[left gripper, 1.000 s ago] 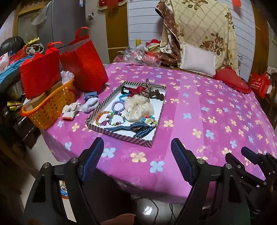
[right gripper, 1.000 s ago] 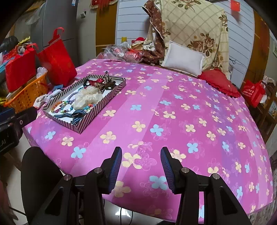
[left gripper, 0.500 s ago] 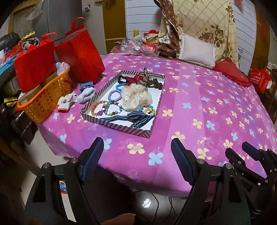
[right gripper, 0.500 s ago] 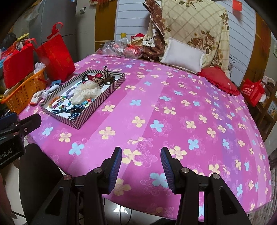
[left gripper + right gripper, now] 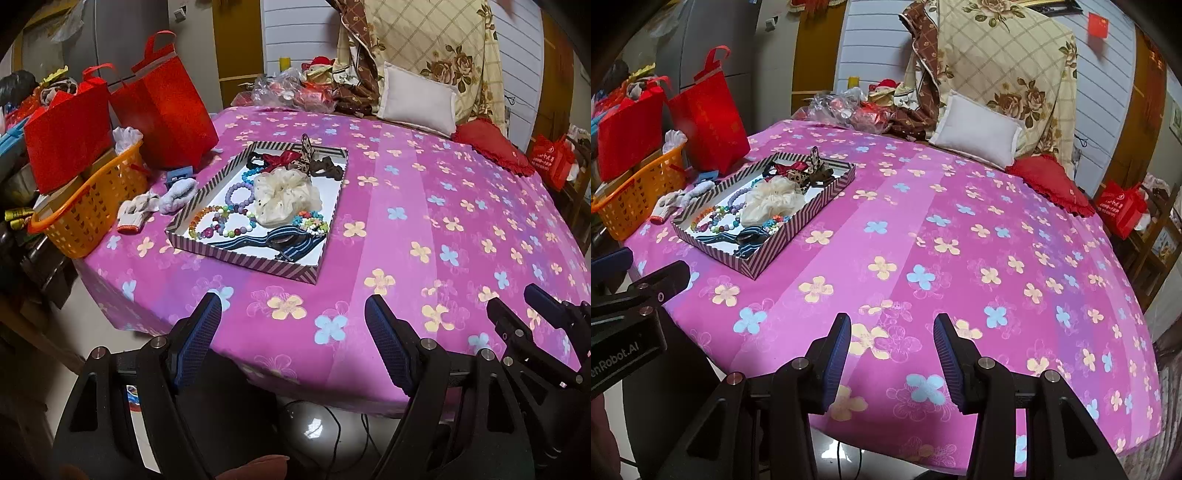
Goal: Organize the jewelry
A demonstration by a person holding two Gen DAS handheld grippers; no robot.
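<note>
A striped shallow tray [image 5: 255,260] sits on the pink flowered tablecloth at the left. It also shows in the right wrist view [image 5: 783,243]. It holds several bead bracelets [image 5: 218,221], a cream scrunchie [image 5: 286,195], a blue striped band [image 5: 273,242] and dark and red hair ties [image 5: 284,158]. My left gripper [image 5: 293,332] is open and empty, over the table's near edge, short of the tray. My right gripper [image 5: 892,354] is open and empty, over the near edge to the right of the tray.
An orange basket [image 5: 85,218] and red bags [image 5: 162,110] stand at the left edge, with white gloves [image 5: 155,205] beside the tray. A white pillow [image 5: 975,131], a red cushion [image 5: 1049,184] and plastic wrap [image 5: 842,107] lie at the far edge.
Both grippers have moved forward toward the table, so the tray and tablecloth sit nearer and lower in view. Both stay open and empty.
</note>
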